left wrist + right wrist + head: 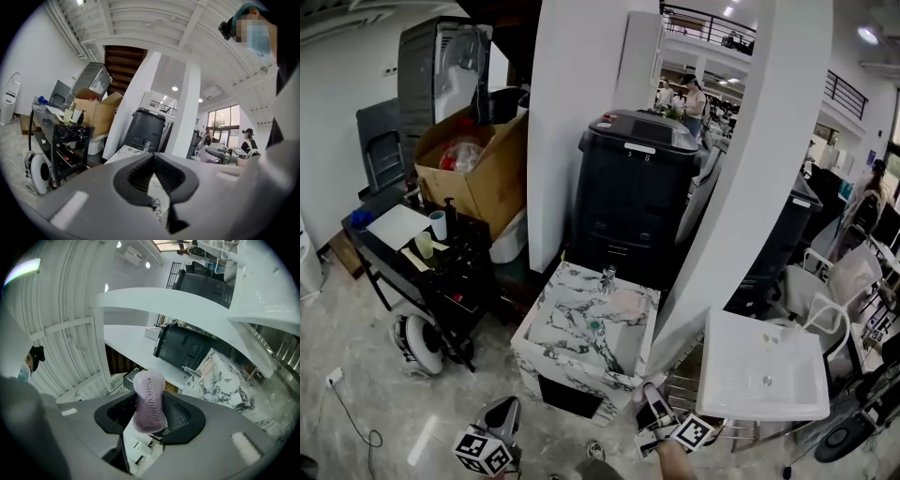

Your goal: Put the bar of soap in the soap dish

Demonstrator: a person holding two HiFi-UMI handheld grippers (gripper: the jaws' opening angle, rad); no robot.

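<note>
A purple bar of soap (149, 403) with embossed lettering stands upright between the jaws of my right gripper (150, 416), which is shut on it. In the head view that gripper (651, 397) hangs low, just off the front right corner of the marble sink cabinet (546, 330). A pale pink soap dish (628, 302) lies on the cabinet's back right, beside the small faucet (607, 278). My left gripper (506, 412) is at the bottom, in front of the cabinet's left corner. In its own view the left gripper (153, 156) has its tips touching and holds nothing.
A white basin (764, 370) sits on a wire rack to the right. A white pillar (741, 187) leans past the cabinet's right side. Behind it stands a black bin (633, 187). To the left are a black cart (441, 262) and a cardboard box (483, 164).
</note>
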